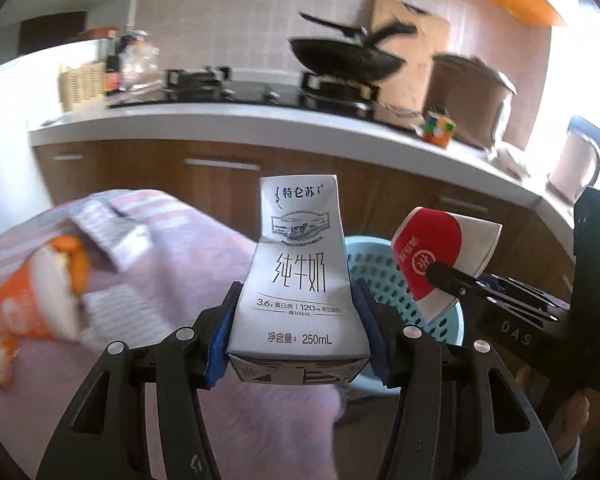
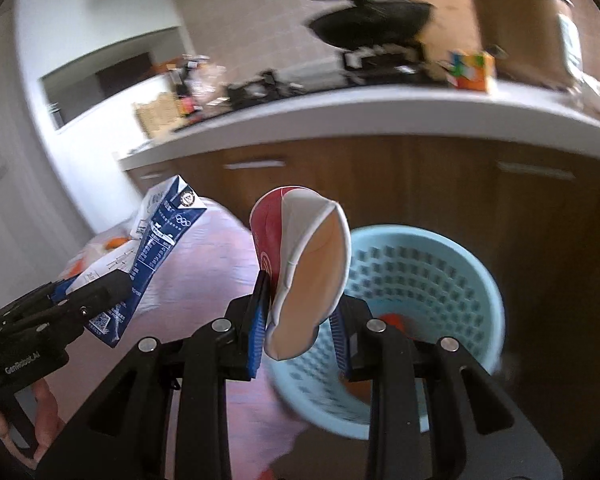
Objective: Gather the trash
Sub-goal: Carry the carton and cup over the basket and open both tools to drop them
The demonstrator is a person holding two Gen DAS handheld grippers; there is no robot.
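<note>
My left gripper (image 1: 298, 332) is shut on a white 250 mL milk carton (image 1: 298, 280), held upright above the pink cloth. The carton also shows in the right wrist view (image 2: 156, 248), with the left gripper (image 2: 100, 292) on it. My right gripper (image 2: 300, 320) is shut on a squashed red and white paper cup (image 2: 304, 272), held over the near rim of a light blue perforated basket (image 2: 440, 280). In the left wrist view the cup (image 1: 440, 256) and the right gripper (image 1: 444, 276) hang above the basket (image 1: 380, 284). Something orange lies inside the basket.
An orange and white snack cup (image 1: 36, 300) and a grey wrapper (image 1: 104, 232) lie on the pink-clothed table (image 1: 180, 264) at left. Behind stands a wooden-fronted kitchen counter (image 1: 260, 124) with a stove, a black wok (image 1: 344, 60) and a colourful cube (image 1: 438, 128).
</note>
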